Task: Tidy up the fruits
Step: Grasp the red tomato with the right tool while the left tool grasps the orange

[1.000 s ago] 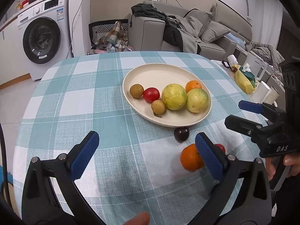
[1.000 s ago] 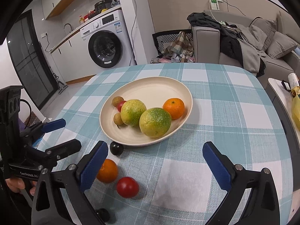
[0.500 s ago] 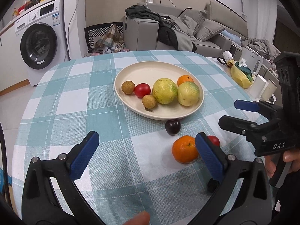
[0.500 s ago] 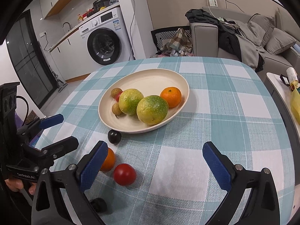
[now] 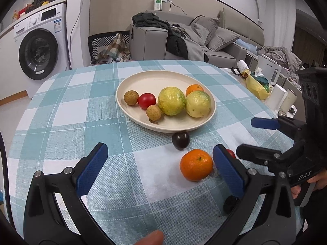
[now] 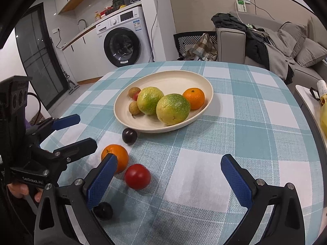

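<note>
— What's nearest, down at the bottom of the frame?

— In the left wrist view, the left hand-held gripper (image 5: 159, 168) with its blue-padded fingers spread wide, nothing between them. A fingertip (image 5: 150, 239) pokes in at the very bottom edge. The right hand-held gripper (image 6: 169, 180) is spread just as wide in its own view, also released and empty, above the teal-and-white checked worktop (image 6: 255, 122).

— And the loose fruit?

— Four pieces lie on the cloth. Lowest in the right wrist view, at lower left, is a small black round fruit (image 6: 104, 210) partly behind the gripper's left finger. Just above it, a shiny red tomato (image 6: 138, 176), and close to its upper left a bright orange mandarin (image 6: 115, 158), partly covered by that finger's blue pad. Higher still, a dark purple plum-like fruit (image 6: 129, 136) sits just beside the rim of the plate.

— What's on the plate?

— The cream oval plate (image 6: 169, 77) fills the centre of the frame. It holds two large yellow-green round fruits (image 6: 172, 108), a second small mandarin (image 6: 194, 98), two tan longan-like fruits (image 5: 130, 97) and a small red tomato (image 5: 146, 100).

— Beyond that?

— A white front-loading washing machine (image 6: 122, 40) at upper left, a grey sofa heaped with clothes (image 6: 265, 40) at upper right.
</note>
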### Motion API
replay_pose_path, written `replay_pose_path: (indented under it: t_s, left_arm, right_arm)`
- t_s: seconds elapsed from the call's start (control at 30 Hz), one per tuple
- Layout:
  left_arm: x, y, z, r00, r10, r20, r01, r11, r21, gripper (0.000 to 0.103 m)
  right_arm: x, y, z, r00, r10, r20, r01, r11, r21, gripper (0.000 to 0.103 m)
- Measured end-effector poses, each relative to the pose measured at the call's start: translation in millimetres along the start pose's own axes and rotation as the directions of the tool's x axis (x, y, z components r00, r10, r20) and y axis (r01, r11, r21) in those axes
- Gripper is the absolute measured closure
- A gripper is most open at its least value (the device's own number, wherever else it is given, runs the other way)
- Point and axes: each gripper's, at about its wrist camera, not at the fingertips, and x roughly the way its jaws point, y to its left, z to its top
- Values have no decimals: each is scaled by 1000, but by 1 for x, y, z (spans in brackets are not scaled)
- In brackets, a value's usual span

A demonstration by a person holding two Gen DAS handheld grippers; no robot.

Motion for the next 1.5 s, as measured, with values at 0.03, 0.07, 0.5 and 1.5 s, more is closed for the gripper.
replay_pose_path:
  t_s: [0.03,0.07,0.5,1.5]
  left_arm:
    - [0,0,0,1000,3,3,-3,1000,3,1]
    - [0,-1,-1,1000,5,5,-5,1000,4,1]
    - [0,6,-5,1000,-6,5,6,1000,-9,1]
    - [11,0,-10,998,-31,-63,30,1000,-5,1]
  right_arm:
    - [0,1,-1,1000,7,-5,-7,1000,-1,0]
    - [1,1,-1,1000,12,-9,-12,1000,-3,0]
    - [8,8,-9,996,45,-74,-46,999,-15,9]
    - [26,27,-14,985,98,-142,-108,992,-66,71]
